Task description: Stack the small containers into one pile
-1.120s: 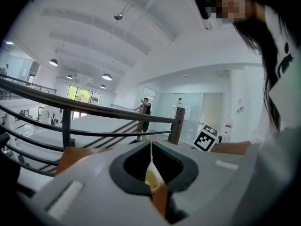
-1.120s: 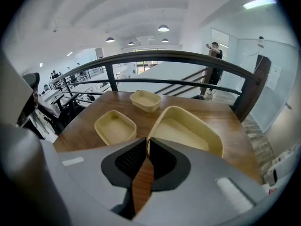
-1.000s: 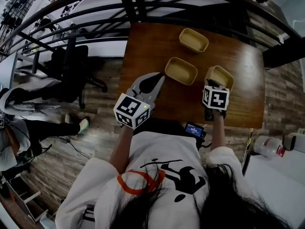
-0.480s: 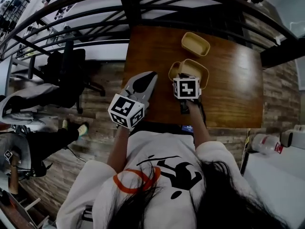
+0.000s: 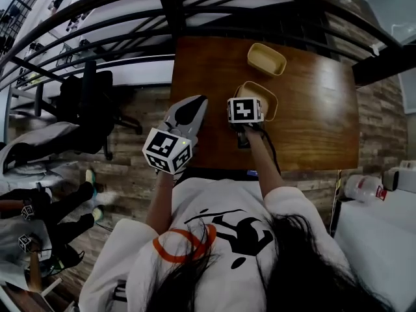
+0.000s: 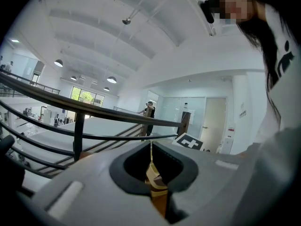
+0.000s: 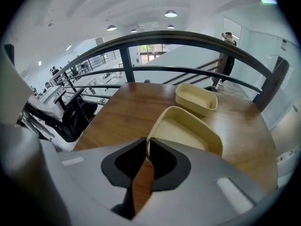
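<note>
Where the table [image 5: 312, 129] meets the person at its near edge, both grippers reach out over the wood. The left gripper [image 5: 200, 101] hangs over the near left part of the surface, close to the left edge. Its jaws are pressed together with nothing between them, and its own view tilts up toward the ceiling and the railing [image 6: 94, 119]. The right gripper [image 7: 146, 147] sits further in, toward the middle of the table. Its jaws are pinched on the near rim of a small tan container [image 7: 188, 131], the thin wall caught between the two dark pads. That container lies about mid-table, its open side up, stretching away from the jaws. Whether another container sits nested under it cannot be made out. Beyond it, apart from it and near the far edge, a second tan container [image 5: 266, 58] stands on the wood, also open side up. Past the far edge runs the dark curved railing, and a black office chair [image 5: 91, 103] stands on the floor off the table's left side.
</note>
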`<state>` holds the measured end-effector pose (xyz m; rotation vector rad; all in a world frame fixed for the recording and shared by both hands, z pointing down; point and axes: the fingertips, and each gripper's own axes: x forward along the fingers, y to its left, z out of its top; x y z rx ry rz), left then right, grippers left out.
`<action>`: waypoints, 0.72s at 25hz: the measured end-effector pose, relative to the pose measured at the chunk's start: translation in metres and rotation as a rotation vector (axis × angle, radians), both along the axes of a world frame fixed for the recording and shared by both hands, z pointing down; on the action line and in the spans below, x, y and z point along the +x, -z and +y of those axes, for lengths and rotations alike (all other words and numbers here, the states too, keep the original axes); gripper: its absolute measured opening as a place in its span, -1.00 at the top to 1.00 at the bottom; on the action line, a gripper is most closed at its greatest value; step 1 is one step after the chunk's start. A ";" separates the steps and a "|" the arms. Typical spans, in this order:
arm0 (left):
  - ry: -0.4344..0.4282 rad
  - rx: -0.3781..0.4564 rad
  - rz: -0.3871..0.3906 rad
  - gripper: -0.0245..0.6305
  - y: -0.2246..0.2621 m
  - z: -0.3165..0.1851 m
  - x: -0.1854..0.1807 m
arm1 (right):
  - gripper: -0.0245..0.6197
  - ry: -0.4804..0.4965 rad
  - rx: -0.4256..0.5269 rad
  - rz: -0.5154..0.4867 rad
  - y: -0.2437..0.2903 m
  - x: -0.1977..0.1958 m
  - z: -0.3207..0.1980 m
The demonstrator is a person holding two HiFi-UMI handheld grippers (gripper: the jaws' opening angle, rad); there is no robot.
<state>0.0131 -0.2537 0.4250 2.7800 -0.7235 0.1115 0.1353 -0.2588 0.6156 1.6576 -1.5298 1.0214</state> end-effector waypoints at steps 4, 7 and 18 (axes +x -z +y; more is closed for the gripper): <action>-0.012 -0.002 0.002 0.93 -0.002 -0.002 -0.003 | 0.76 -0.022 -0.005 -0.012 -0.009 -0.001 -0.004; -0.019 -0.005 0.004 0.93 -0.004 -0.005 -0.004 | 0.73 -0.022 0.003 -0.014 -0.008 -0.003 -0.005; -0.063 -0.027 0.001 0.93 -0.012 -0.002 0.014 | 0.44 0.016 0.146 -0.038 0.031 0.019 0.002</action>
